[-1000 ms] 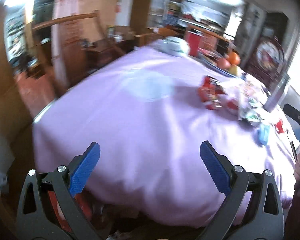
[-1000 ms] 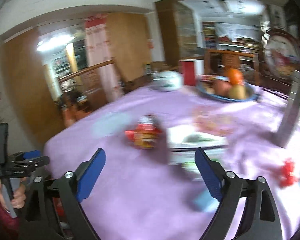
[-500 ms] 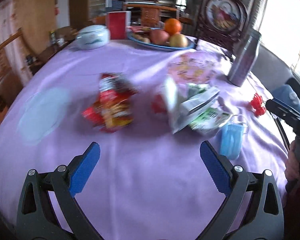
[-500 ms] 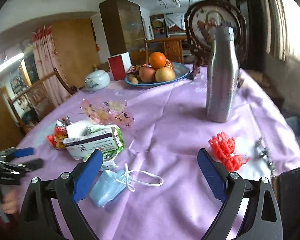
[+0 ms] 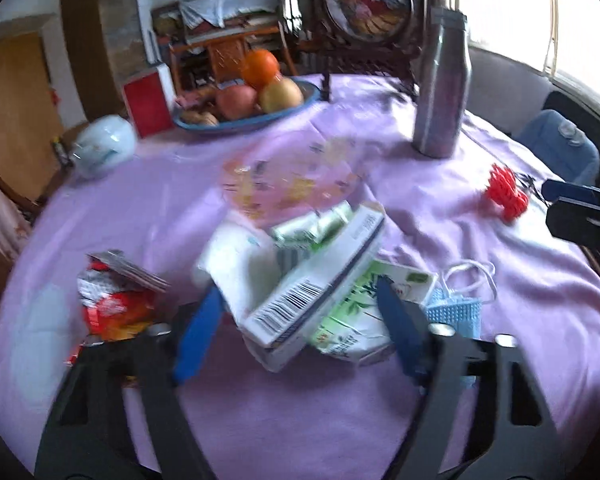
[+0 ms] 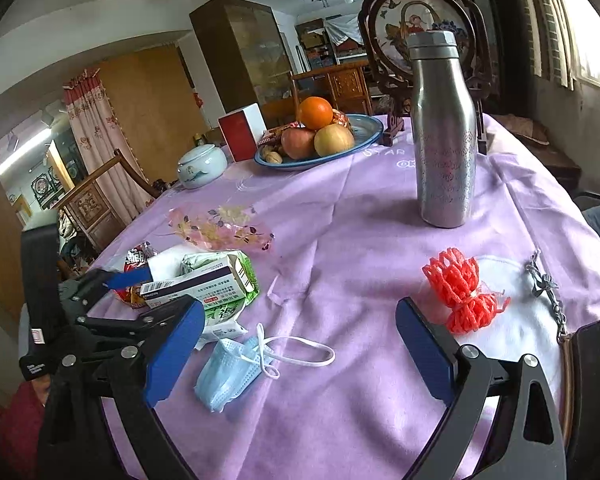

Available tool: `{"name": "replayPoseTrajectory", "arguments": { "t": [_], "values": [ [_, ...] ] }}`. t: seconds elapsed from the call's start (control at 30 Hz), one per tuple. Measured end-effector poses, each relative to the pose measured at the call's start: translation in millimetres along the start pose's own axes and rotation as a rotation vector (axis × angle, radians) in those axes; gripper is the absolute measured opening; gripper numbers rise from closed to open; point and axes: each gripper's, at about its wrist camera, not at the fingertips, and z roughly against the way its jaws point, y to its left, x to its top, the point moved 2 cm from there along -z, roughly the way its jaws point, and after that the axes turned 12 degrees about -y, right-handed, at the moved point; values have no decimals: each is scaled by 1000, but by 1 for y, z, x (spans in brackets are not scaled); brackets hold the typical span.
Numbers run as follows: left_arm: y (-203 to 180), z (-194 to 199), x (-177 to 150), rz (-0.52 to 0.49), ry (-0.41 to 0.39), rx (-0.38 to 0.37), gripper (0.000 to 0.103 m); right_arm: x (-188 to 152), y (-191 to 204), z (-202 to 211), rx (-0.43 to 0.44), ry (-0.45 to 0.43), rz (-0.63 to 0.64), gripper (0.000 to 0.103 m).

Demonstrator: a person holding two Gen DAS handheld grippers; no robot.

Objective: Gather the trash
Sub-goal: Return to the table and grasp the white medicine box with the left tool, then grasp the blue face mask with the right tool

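Observation:
Trash lies on a purple tablecloth. A white carton box rests on green wet-wipe packs, beside a red snack wrapper; the box also shows in the right wrist view. My left gripper is open, its blue fingers on either side of the box, not touching as far as I can tell. A blue face mask and red mesh netting lie near my right gripper, which is open and empty above the table.
A steel bottle stands at the right. A blue fruit plate, a red box and a white lidded jar stand at the back. A floral plastic wrapper lies mid-table. Metal keys lie at the right edge.
My left gripper has swung right and moved forward, so its open fingers now flank the carton box. My right gripper has moved a little closer to the mask.

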Motion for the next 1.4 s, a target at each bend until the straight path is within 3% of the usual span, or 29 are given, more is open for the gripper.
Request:
{"name": "replayPoseTrajectory", "arguments": {
  "t": [0.2, 0.37, 0.63, 0.67, 0.77, 1.0, 1.17, 1.23, 1.3, 1.4],
  "values": [
    [-4, -2, -5, 7, 5, -61, 33, -1, -6, -4, -6, 18, -28, 95],
    [0, 15, -6, 53, -38, -98, 31, -2, -6, -6, -14, 29, -30, 95],
    [21, 42, -32, 153, -9, -95, 32, -3, -6, -8, -3, 43, -28, 95],
    [23, 46, -35, 161, -5, -93, 34, -3, -5, -9, -1, 45, -27, 95],
    [29, 57, -42, 172, 11, -54, 66, -5, -3, -11, 3, 56, -17, 95],
    [30, 73, -45, 155, -24, -30, 68, -6, -3, -15, 1, 72, -13, 95],
    [24, 42, -49, 129, 102, -21, 69, -8, -5, -18, 7, 92, -30, 95],
    [21, 34, -51, 111, 133, -1, 63, -9, -5, -17, 12, 95, -35, 95],
    [20, 36, -49, 113, 109, -24, 33, -9, -5, -18, 16, 96, -37, 95],
    [25, 53, -48, 155, 34, -44, 27, -10, -3, -18, 20, 98, -27, 95]
  ]
}}
